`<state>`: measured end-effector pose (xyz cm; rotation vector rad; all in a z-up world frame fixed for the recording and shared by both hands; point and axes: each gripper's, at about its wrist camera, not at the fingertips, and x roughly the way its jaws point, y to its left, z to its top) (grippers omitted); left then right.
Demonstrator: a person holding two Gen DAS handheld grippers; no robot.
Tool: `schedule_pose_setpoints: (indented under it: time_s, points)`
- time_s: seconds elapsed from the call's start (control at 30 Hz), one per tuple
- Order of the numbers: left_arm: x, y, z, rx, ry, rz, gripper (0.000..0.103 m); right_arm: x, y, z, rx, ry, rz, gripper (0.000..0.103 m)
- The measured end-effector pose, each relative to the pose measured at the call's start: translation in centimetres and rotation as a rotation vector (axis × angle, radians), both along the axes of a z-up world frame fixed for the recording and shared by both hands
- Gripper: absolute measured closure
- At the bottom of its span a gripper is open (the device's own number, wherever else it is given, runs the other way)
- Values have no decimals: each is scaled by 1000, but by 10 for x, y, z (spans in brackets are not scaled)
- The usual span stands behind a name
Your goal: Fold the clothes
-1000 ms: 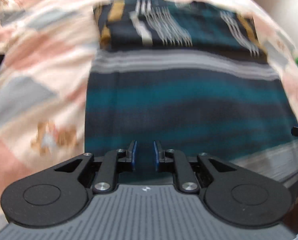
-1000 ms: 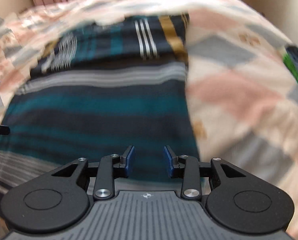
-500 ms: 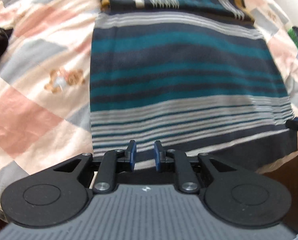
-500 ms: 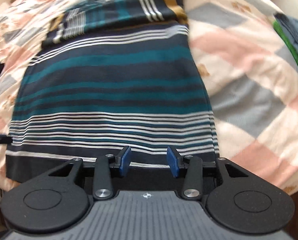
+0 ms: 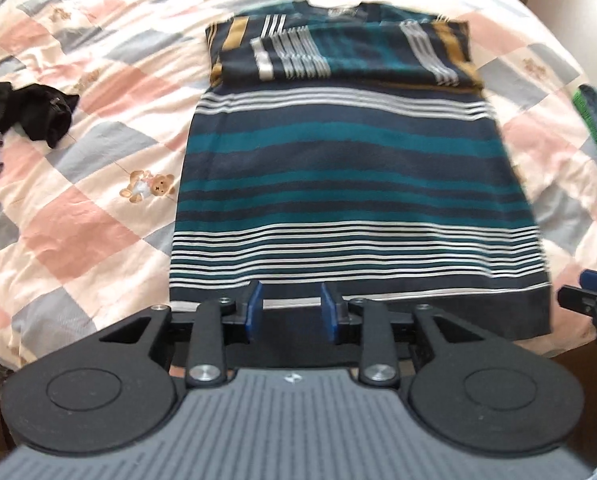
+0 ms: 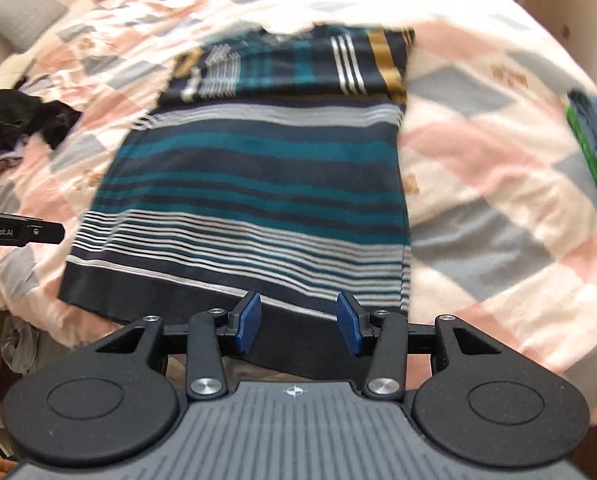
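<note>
a striped shirt (image 5: 350, 184) lies flat on the bed, on a patchwork quilt (image 5: 78, 216) of pink, grey and cream squares with a small teddy bear print (image 5: 148, 186) just beside the shirt's left edge. the shirt is banded in navy, teal and white, and its far end is folded over, so the sleeves with their mustard and white stripes lie across the top of the body. the near hem, a plain dark band, hangs at the edge of the bed closest to both grippers.

the left gripper (image 5: 289, 314) sits at that hem toward the shirt's left side, its blue pads (image 5: 253, 312) parted with a clear gap between them and nothing in the gap; the fabric shows behind and below them, and i cannot tell whether the pads touch it. the right gripper (image 6: 296, 328) sits at the hem near the shirt's right corner, its pads (image 6: 248, 328) spread a bit wider, also holding nothing.

a heap of black clothing (image 5: 26, 110) lies on the quilt well to the left of the shirt. at the far right edge of the bed rests a folded pile of green and blue cloth (image 6: 594, 140). a grey pillow (image 6: 22, 16) is at the head of the bed, far left.
</note>
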<state>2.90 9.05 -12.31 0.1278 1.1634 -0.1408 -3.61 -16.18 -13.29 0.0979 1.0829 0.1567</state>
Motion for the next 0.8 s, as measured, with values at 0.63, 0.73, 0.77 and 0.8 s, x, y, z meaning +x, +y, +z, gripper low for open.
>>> schedule_pose_setpoints:
  time_s: [0.63, 0.73, 0.77, 0.8]
  points:
    - [-78, -23, 67, 3, -144, 81, 73, -51, -10, 55, 9, -159, 125, 51]
    - [-84, -26, 68, 4, -147, 82, 72, -54, -14, 56, 13, -161, 127, 51]
    - [-86, -26, 68, 3, -148, 81, 72, -55, -15, 56, 15, -160, 128, 51]
    - [-88, -26, 68, 2, -149, 80, 72, -56, -16, 56, 18, -159, 128, 51]
